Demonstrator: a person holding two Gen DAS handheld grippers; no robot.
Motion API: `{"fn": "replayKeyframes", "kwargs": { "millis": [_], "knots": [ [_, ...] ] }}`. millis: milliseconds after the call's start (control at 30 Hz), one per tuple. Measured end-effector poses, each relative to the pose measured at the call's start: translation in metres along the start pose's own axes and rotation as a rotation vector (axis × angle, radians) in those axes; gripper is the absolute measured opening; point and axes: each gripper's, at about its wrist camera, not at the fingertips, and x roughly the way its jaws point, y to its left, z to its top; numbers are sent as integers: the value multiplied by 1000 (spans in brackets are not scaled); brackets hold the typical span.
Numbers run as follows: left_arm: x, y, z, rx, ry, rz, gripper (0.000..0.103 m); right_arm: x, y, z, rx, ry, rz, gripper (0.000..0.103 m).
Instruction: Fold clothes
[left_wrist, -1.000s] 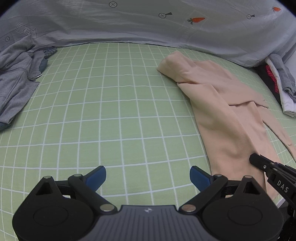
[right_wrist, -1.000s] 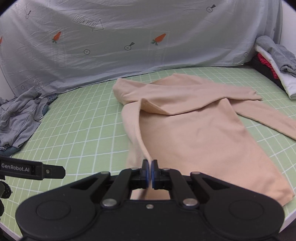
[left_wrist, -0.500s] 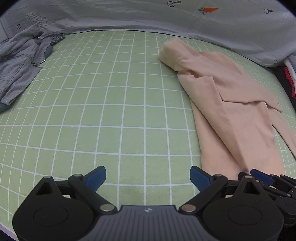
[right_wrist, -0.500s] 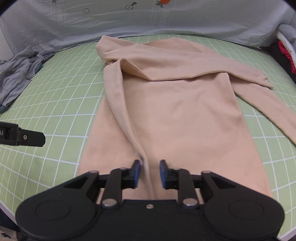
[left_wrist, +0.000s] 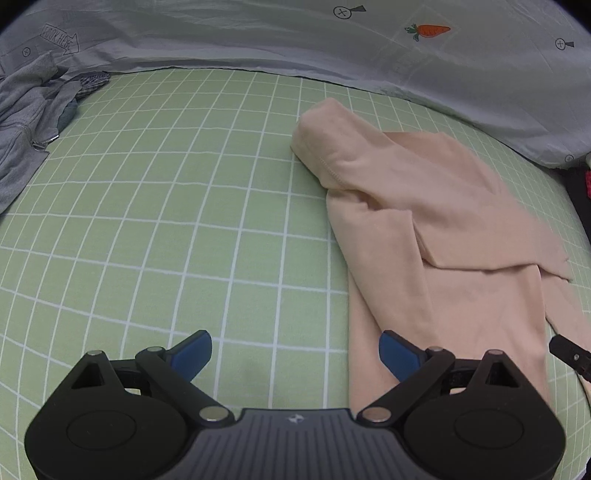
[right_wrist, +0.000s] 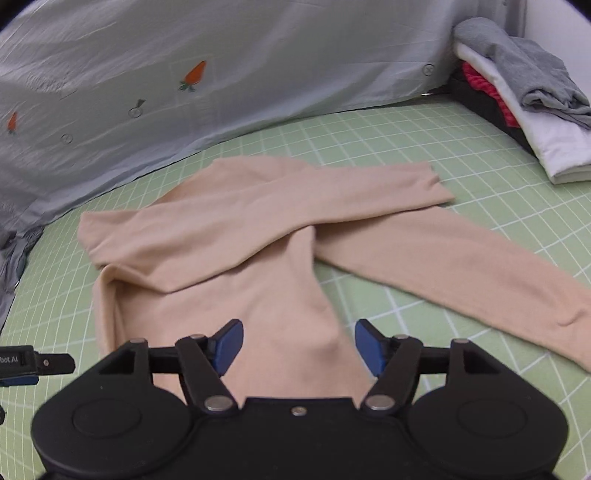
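Observation:
A peach long-sleeved top (right_wrist: 236, 258) lies on the green grid mat (right_wrist: 480, 170). One sleeve is folded across its chest. The other sleeve (right_wrist: 461, 273) stretches out to the right. My right gripper (right_wrist: 299, 347) is open and empty, low over the top's lower body. In the left wrist view the top (left_wrist: 436, 221) lies at the right. My left gripper (left_wrist: 295, 354) is open and empty over the mat (left_wrist: 184, 221), its right finger at the top's left edge.
A crumpled grey hoodie (left_wrist: 26, 133) lies at the mat's far left. A stack of folded clothes (right_wrist: 524, 103) sits at the far right. A pale sheet with carrot prints (right_wrist: 184, 74) hangs along the back.
My right gripper opened and let go of the top's folded edge, which now lies flat. It then swung toward the outstretched sleeve. My left gripper stayed open and shifted right toward the top.

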Motion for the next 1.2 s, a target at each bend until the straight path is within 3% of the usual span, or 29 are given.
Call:
{"fn": "replayKeyframes", "kwargs": {
  "millis": [167,333,567,733,833,867,933,967,1000,1033,1067,1200],
  "knots": [
    [23,-3,41,-35,-21,6,97,29,-42,35,130,-27,-75,73],
    [47,10,81,-96,-41,-28,97,65,-75,78,129,-38,-188,75],
    [77,23,129,-175,-67,-127,95,111,-106,117,128,-11,-192,75],
    [95,23,150,-203,-42,-188,81,132,-111,124,135,1,-211,75],
    [101,22,160,-205,-33,-200,64,139,-112,128,105,-2,-223,75],
    [103,22,163,-206,-30,-204,51,141,-112,130,94,-4,-220,74],
    [105,20,170,-201,-27,-198,28,144,-111,132,74,-8,-220,69],
    [105,19,173,-196,-26,-190,13,144,-109,133,62,-12,-222,57],
    [106,18,176,-190,-26,-183,12,144,-108,134,46,-13,-215,40],
    [106,15,178,-179,-30,-182,11,144,-107,135,31,-11,-193,30],
    [105,13,181,-165,-33,-180,10,144,-106,136,17,-8,-175,5],
    [97,1,195,-113,-50,-138,10,129,-96,148,-88,-93,-196,3]
  ]
}}
